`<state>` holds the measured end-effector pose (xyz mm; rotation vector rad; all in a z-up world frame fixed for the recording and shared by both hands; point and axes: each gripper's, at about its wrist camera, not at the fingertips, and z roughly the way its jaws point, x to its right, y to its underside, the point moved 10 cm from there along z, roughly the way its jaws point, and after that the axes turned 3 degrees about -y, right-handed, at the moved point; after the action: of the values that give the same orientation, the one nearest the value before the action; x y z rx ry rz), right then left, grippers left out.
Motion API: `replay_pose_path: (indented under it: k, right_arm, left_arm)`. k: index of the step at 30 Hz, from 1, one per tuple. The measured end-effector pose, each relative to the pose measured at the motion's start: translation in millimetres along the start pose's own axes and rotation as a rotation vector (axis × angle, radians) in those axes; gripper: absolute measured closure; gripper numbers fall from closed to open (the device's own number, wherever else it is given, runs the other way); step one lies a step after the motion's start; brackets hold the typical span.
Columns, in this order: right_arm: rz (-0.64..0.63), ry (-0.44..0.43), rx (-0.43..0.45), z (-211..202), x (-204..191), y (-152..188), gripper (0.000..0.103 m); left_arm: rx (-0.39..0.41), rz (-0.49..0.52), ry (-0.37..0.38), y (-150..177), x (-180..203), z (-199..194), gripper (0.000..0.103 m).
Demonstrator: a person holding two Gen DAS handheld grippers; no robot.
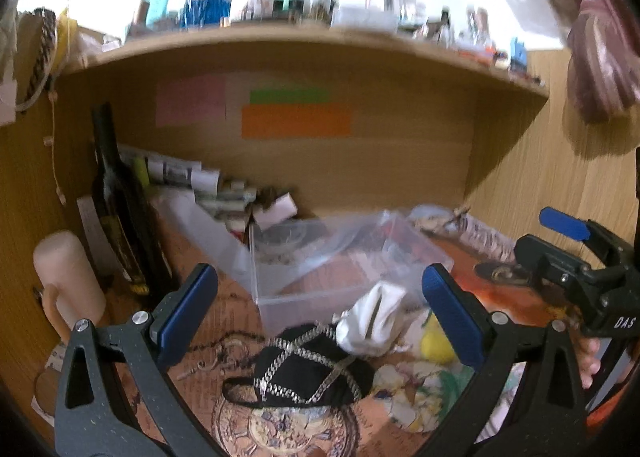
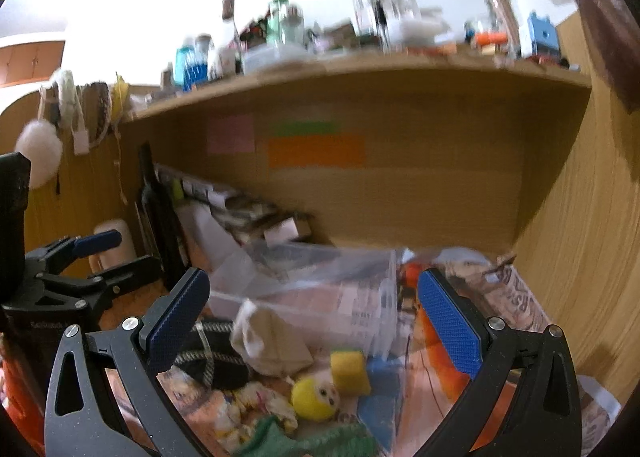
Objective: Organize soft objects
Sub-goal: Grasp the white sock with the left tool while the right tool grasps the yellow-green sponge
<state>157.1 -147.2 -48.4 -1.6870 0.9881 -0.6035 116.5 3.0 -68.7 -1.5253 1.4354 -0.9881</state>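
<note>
A clear plastic box (image 1: 340,277) lies open on the desk, also in the right wrist view (image 2: 320,297). In front of it lie a black cap with a silver chain (image 1: 308,369), a crumpled white cloth (image 1: 376,317) (image 2: 268,341), a yellow sponge (image 2: 350,371), a yellow-headed soft doll (image 2: 314,397) (image 1: 436,341) and a green cloth (image 2: 316,441). My left gripper (image 1: 320,309) is open and empty above the cap. My right gripper (image 2: 314,321) is open and empty above the white cloth; it also shows at the right of the left wrist view (image 1: 572,253).
A wooden shelf (image 1: 304,37) crowded with bottles overhangs the desk. A dark bottle (image 1: 120,209), a pale candle (image 1: 68,281) and stacked boxes (image 1: 224,193) stand at the back left. A wooden side wall (image 2: 580,237) closes the right. Coloured notes (image 1: 296,119) are stuck on the back panel.
</note>
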Motion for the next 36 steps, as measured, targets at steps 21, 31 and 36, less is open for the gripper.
replay_pose_path:
  k: [21,31,36]
  right_arm:
    - [0.143,-0.082,-0.367,69.8,40.2,93.5,0.038]
    - [0.155,-0.102,-0.417,87.2,36.3,108.7,0.071]
    - [0.164,-0.086,-0.367,79.0,42.1,97.6,0.071]
  left_arm:
    - [-0.292,-0.008,0.164,71.3,44.5,95.2,0.02]
    - [-0.38,-0.043,0.204,89.1,53.0,121.3,0.064]
    - [-0.356,-0.041,0.211,83.4,52.3,115.5,0.081]
